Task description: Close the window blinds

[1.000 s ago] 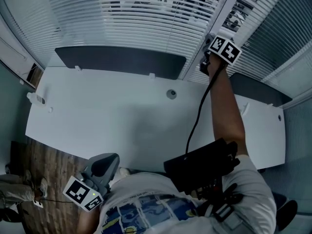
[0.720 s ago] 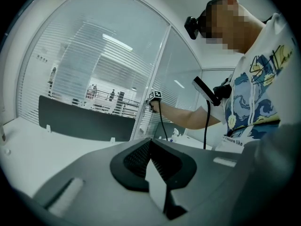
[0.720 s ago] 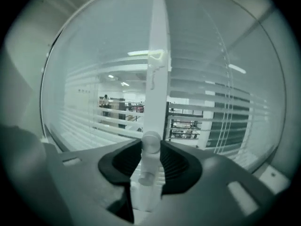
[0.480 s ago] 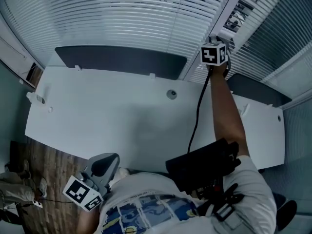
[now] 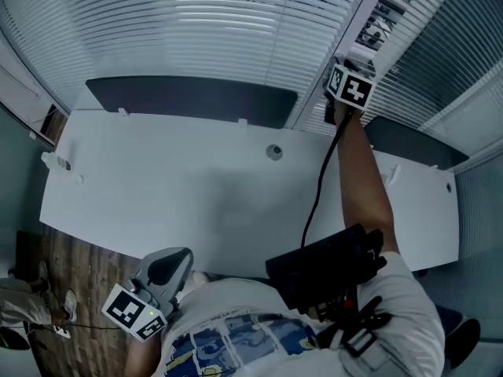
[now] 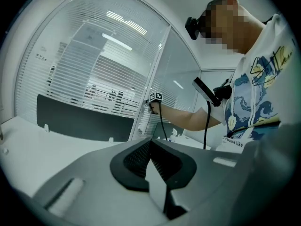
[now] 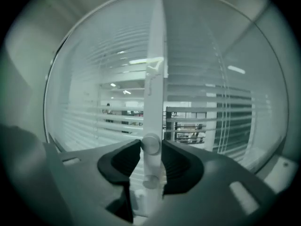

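Note:
White slatted blinds [image 5: 204, 22] cover the window behind the desk, and the office beyond shows through gaps in the slats [image 7: 117, 112]. My right gripper [image 5: 344, 65] reaches up to the white mullion [image 5: 371, 10]. In the right gripper view a small round knob [image 7: 151, 144] on that mullion [image 7: 155, 55] sits between my right gripper's [image 7: 151, 149] pads, which lie against both its sides. Its jaws have just been opening slightly, with the knob still between them. My left gripper [image 5: 169, 261] hangs low at the desk's near edge, its jaws [image 6: 151, 145] shut on nothing.
A white desk [image 5: 181, 195] stands between me and the window, with dark divider panels [image 5: 192, 96] along its far edge. On it are a small round fitting [image 5: 273, 151] and a small object at its left end [image 5: 55, 162]. A cable [image 5: 314, 203] hangs from the right gripper.
The right gripper has rolled in place on the knob. The slats have tilted further shut, so less of the room beyond shows. The left gripper has stayed where it was.

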Demonstrator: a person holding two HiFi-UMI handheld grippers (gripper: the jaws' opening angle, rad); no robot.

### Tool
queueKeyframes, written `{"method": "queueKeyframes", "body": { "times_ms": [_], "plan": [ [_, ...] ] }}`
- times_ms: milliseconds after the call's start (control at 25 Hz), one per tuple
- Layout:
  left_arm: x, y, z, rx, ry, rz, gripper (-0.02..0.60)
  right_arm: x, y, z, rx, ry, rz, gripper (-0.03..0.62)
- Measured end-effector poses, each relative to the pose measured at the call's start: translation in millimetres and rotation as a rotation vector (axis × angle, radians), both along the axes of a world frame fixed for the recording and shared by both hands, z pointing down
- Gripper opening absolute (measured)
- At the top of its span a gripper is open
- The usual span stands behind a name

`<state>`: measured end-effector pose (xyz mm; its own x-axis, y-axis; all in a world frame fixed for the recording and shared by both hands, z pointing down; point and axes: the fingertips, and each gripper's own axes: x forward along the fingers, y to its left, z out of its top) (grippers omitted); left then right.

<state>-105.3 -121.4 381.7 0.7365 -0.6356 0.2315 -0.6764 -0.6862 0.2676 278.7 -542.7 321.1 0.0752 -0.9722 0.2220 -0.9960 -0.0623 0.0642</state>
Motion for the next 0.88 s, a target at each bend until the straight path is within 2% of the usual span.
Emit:
{"method": "queueKeyframes", "body": {
  "times_ms": [40,120,320,440,720,880],
  "plan": [
    [2,0,1,0.0,0.0,0.003,0.002,2,-1,1,0.007,-0.09,-0.007,0.14],
    [5,-1,2,-0.001,-0.002,0.008,0.002,5,-3,3,0.004,-0.18,-0.016,0.14],
    [6,1,0,-0.001,-0.002,0.008,0.002,7,-5,2,-0.015,-0.218,0.007,0.135],
    [4,2,-2,-0.001,0.001,0.0,0.002,7,-4,0,-0.029,-0.1,0.028,0.126],
    [4,4,0,-0.008,0.001,-0.002,0.002,-4,-5,-7,-0.057,0.339,0.017,0.124],
    [5,4,0,-0.007,0.0,0.001,0.002,-5,-5,-5,-0.079,0.422,0.014,0.124]
  ]
}}
